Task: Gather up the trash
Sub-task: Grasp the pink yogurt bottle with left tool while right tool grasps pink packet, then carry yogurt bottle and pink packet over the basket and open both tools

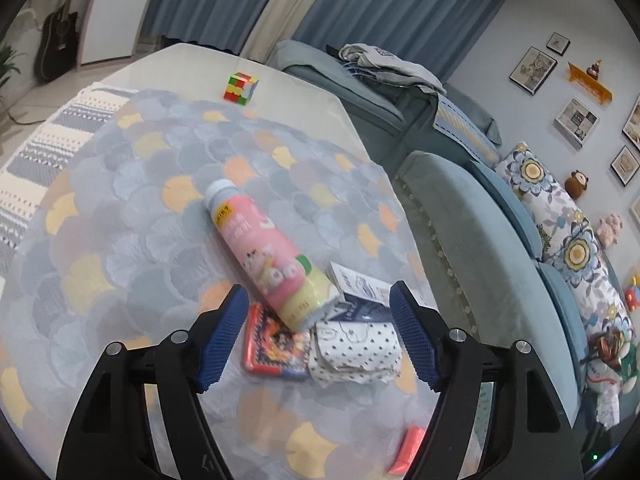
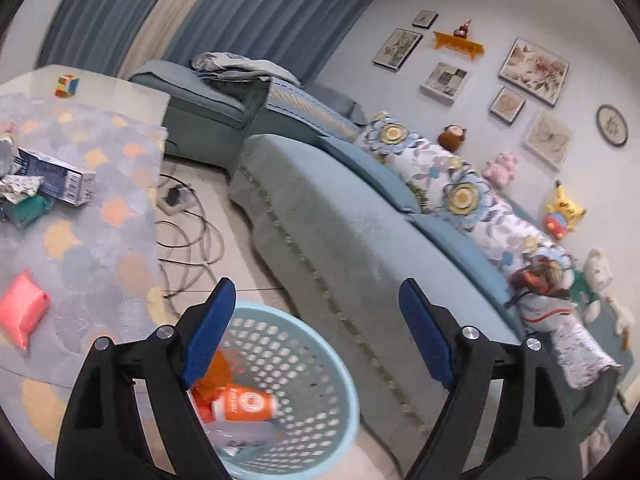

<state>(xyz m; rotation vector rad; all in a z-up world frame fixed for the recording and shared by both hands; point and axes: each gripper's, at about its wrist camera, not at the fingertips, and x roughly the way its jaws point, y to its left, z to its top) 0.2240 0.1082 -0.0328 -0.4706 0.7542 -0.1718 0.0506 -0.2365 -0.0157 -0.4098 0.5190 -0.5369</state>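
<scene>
A low worktop (image 1: 304, 80) covered by a grey cloth with scallop shapes stands beside a blue sofa (image 2: 360, 240). The left tongs (image 1: 316, 340) hang spread wide above a heap of trash, gripping nothing. Between the blue pads lie a pink and yellow bottle (image 1: 264, 252) on its side, a red snack packet (image 1: 276, 348) partly under the bottle's base, a crumpled dotted white wrapper (image 1: 356, 348), and a blue and white carton (image 1: 360, 288) just behind it. A small pink packet (image 1: 408, 450) sits apart near the worktop's near edge. The right tongs (image 2: 316, 340) are likewise wide apart and empty, poised over a pale blue perforated basket (image 2: 320, 360) on the floor next to the sofa. Inside the basket are an orange bottle (image 2: 248, 404) and some other orange and pale scraps. So collecting appears partly done: a few pieces are binned, while the bottle, packets, wrapper and carton remain on the worktop. A colourful cube (image 1: 240, 87) rests at the far end, probably not trash.
</scene>
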